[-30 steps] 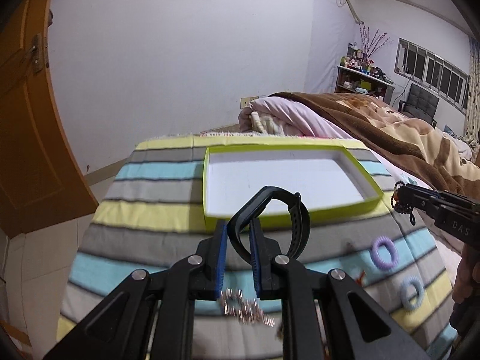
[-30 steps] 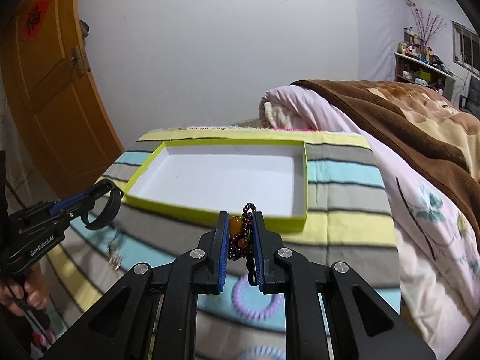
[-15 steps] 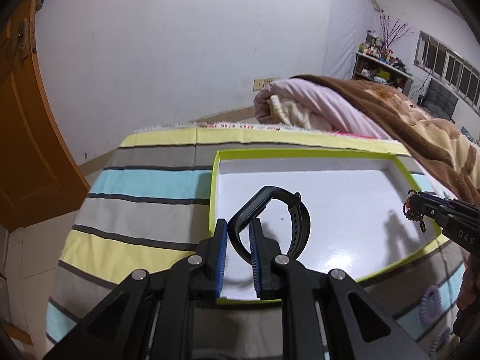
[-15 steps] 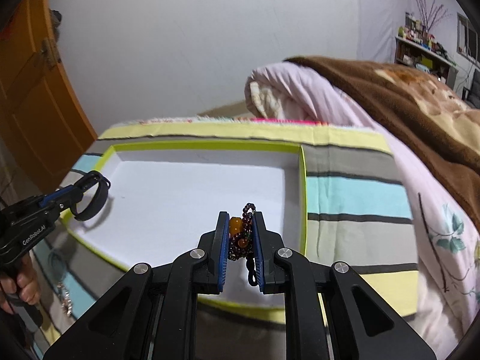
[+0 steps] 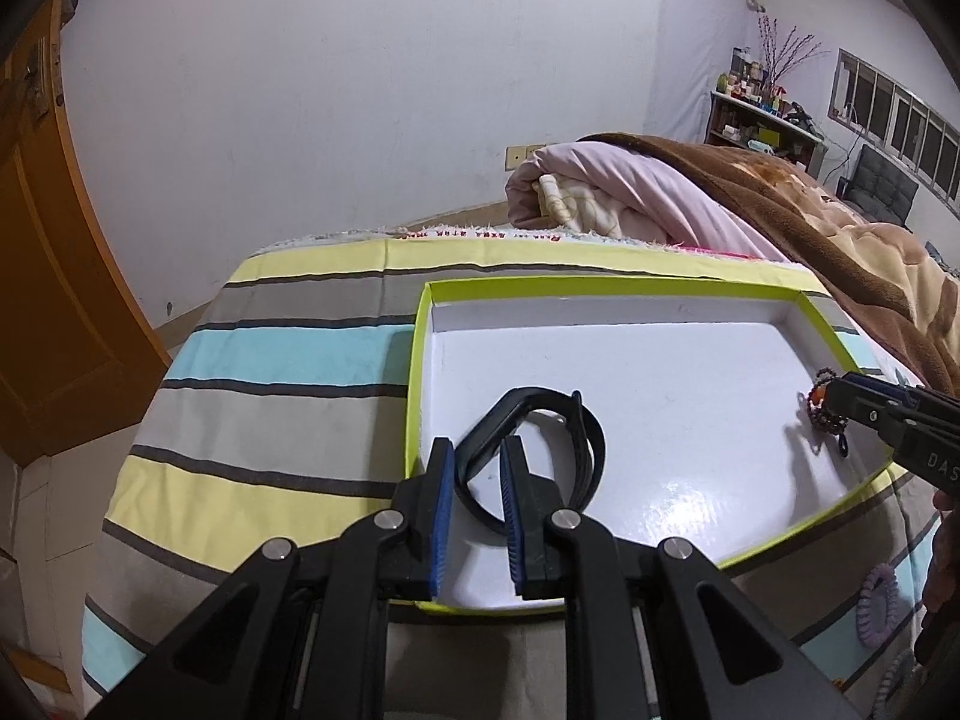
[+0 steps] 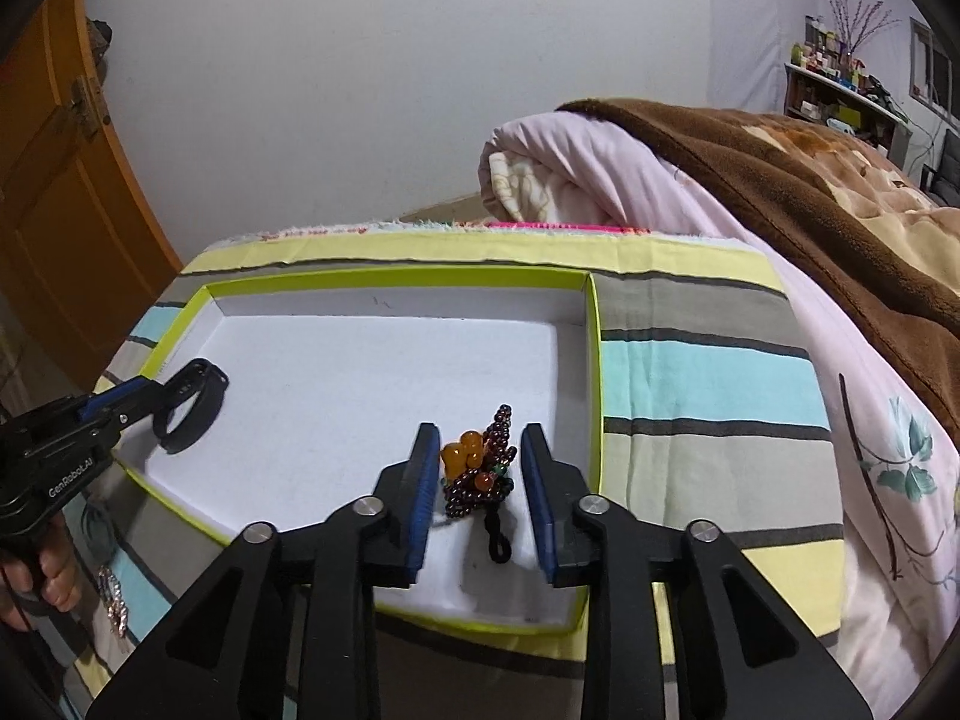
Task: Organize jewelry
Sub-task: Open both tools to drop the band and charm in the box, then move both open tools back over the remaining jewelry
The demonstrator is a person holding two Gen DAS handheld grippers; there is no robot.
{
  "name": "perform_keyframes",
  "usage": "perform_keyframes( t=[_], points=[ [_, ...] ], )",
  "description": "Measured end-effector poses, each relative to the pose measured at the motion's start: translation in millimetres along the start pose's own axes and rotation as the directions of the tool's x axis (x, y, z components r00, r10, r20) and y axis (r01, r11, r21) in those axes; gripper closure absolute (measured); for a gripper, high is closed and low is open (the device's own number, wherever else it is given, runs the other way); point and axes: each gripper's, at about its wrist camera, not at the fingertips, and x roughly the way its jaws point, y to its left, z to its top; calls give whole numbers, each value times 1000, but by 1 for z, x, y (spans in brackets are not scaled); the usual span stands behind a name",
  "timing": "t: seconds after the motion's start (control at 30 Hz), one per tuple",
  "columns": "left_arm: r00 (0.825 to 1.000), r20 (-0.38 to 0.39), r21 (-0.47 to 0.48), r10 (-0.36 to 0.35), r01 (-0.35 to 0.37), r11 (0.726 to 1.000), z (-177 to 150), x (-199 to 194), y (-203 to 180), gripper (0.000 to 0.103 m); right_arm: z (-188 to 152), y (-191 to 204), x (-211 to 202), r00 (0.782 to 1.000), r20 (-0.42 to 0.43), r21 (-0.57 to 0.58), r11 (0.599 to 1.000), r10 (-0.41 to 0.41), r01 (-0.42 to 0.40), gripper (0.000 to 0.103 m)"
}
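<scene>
A shallow white tray with a lime rim (image 5: 420,360) lies on the striped cloth. My left gripper (image 5: 478,443) hangs low over its near left corner. Its blue pads are still on a black wristband (image 5: 591,450), whose loop rests on the tray floor, and the jaws are just starting to ease apart. From the right wrist view that wristband (image 6: 198,402) sits at the tray's (image 6: 594,360) left edge. My right gripper (image 6: 478,431) is opening. A dark red bead bracelet with amber beads (image 6: 480,474) lies on the tray floor between its pads, touched by neither.
A purple hair tie (image 5: 879,606) lies on the cloth near the tray's front right. A silver chain (image 6: 114,600) lies near the left hand. Rolled pink and brown blankets (image 6: 780,180) rise at the back right. An orange door (image 5: 48,240) stands on the left.
Both grippers moved forward and down from the cloth to over the tray. The right jaws spread and the bead bracelet dropped onto the tray floor. The wristband now rests on the tray.
</scene>
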Motion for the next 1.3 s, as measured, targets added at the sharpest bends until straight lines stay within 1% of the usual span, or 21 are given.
perform_keyframes(
  t=[0.13,0.3,0.37,0.5,0.77,0.83,1.03,1.3],
  points=[
    [999,31,-9,-15,15,1000,-1,-14,2,86,-4,4,-16,1000,25,-11,1000,5,-5,71],
    [997,76,-5,-26,27,1000,-10,-42,2,86,-19,11,-50,997,79,-16,1000,4,-3,71],
    [995,93,-5,-36,37,999,-16,-57,1,82,-27,14,-65,995,103,-19,1000,3,-1,71],
    [991,127,1,-52,52,999,-34,-85,-3,80,-49,23,-95,990,144,-36,999,-1,6,71],
    [982,168,20,-84,81,996,-77,-130,-12,80,-97,38,-143,982,187,-51,999,12,-3,71],
    [981,175,12,-87,86,996,-89,-140,-11,80,-110,42,-156,979,201,-55,998,15,-4,71],
    [979,188,19,-76,74,997,-121,-162,-12,80,-142,47,-177,978,210,-35,999,14,-7,71],
    [973,209,12,-93,92,996,-149,-186,-13,80,-170,54,-198,975,224,-37,999,11,-3,71]
  ],
)
